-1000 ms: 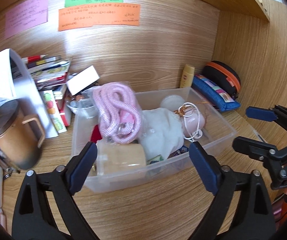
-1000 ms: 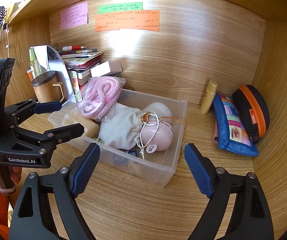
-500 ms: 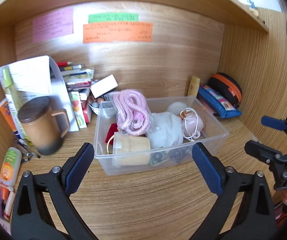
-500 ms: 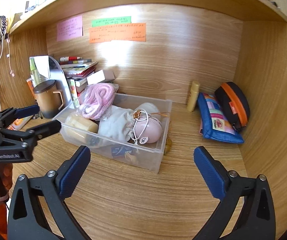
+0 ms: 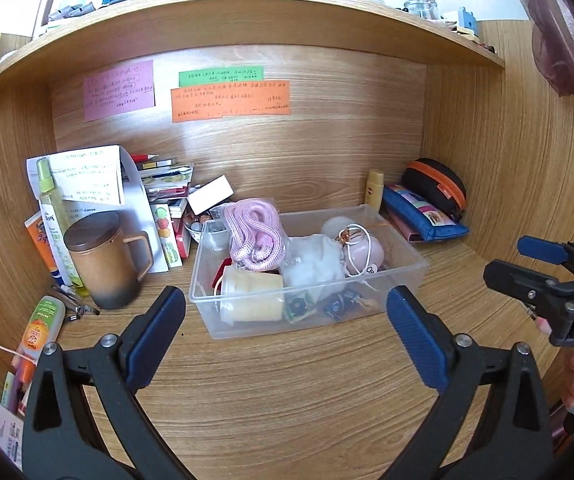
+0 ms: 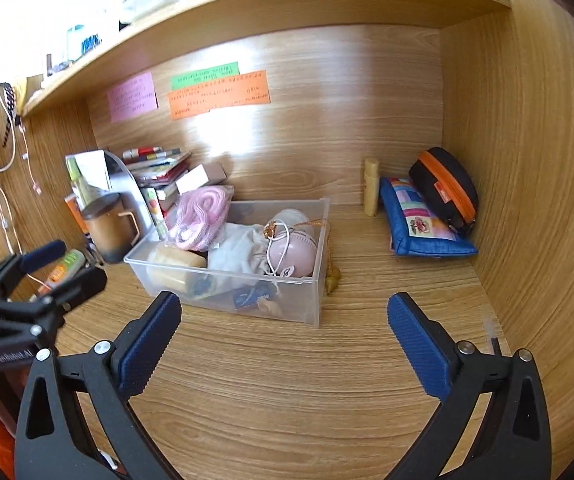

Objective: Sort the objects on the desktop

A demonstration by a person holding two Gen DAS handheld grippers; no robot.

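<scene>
Both grippers spread wide, holding nothing. Left gripper (image 5: pixel 287 332) sits short of the bin (image 5: pixel 403 276), which lies dead ahead (rope (image 5: pixel 253 236), pouch (image 5: pixel 315 260) and cup (image 5: pixel 251 294) inside). Right gripper (image 6: pixel 283 332) has the bin ahead-left, 2 cases (image 6: pixel 427 224) ahead-right.

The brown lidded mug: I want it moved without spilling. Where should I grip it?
Judging by its pose, take the brown mug by its handle, which juts right toward the clear bin. Come from the front with the left gripper, fingers closing across the loop.
</scene>
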